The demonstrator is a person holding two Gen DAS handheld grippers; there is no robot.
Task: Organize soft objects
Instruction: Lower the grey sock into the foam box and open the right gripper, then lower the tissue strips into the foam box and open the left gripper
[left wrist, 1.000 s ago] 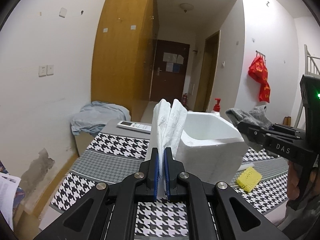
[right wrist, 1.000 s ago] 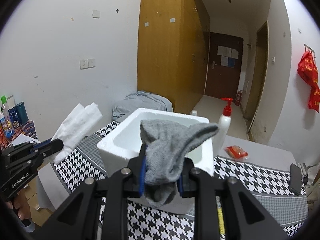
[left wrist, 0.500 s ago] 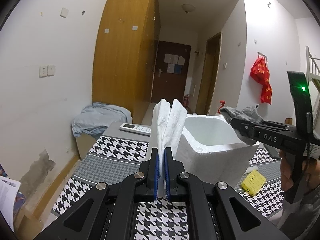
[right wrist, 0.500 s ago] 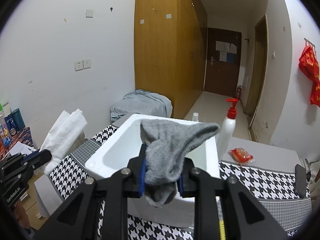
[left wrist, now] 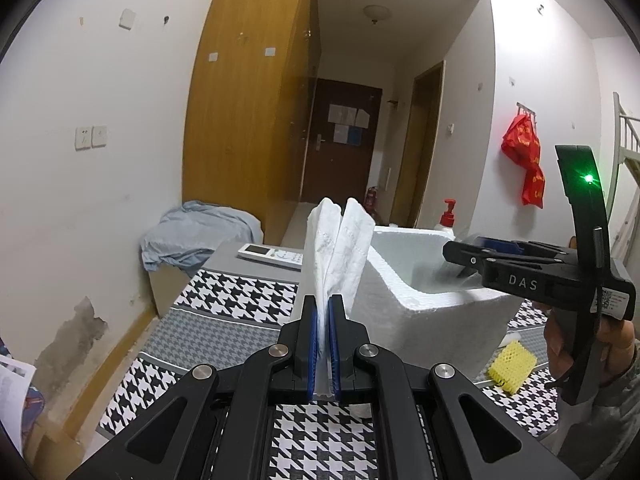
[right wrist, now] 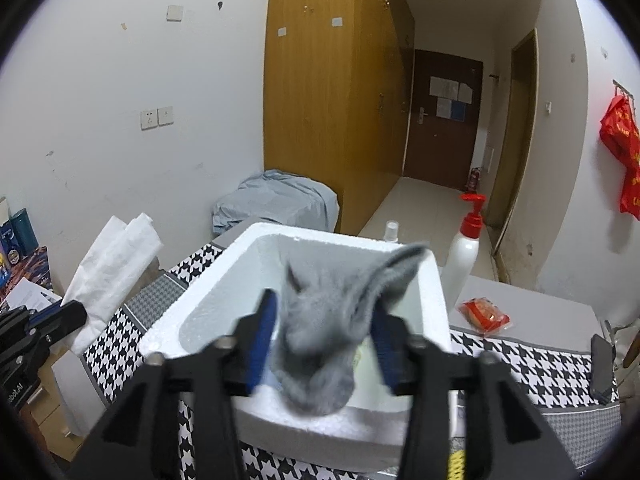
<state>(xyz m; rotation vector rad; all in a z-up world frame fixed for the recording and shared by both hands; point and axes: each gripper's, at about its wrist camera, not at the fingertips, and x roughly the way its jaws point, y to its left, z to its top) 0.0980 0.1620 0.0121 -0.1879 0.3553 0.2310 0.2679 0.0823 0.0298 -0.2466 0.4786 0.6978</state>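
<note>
Grippers: two. The left gripper (left wrist: 324, 344) is clenched on a folded white tissue (left wrist: 338, 248) that stands up from its pads. The right gripper (right wrist: 322, 344) has its jaws opening, with a grey sock (right wrist: 332, 320) loose between them.
Sock: one, blurred, hanging over the open top of the foam box (right wrist: 224, 280).
Box: one, white, on the houndstooth table (left wrist: 224, 292).
Bottles: one pump bottle (right wrist: 464, 256) with a red top, just behind the box.
Left view only: a remote (left wrist: 272, 256) on the table's far edge, a yellow sponge (left wrist: 512, 366) beside the box, and the hand (left wrist: 592, 348) under the right gripper; the sock is hidden here.
Right view only: a red packet (right wrist: 484, 316) and a dark phone (right wrist: 600, 364) on the table to the right of the box.
</note>
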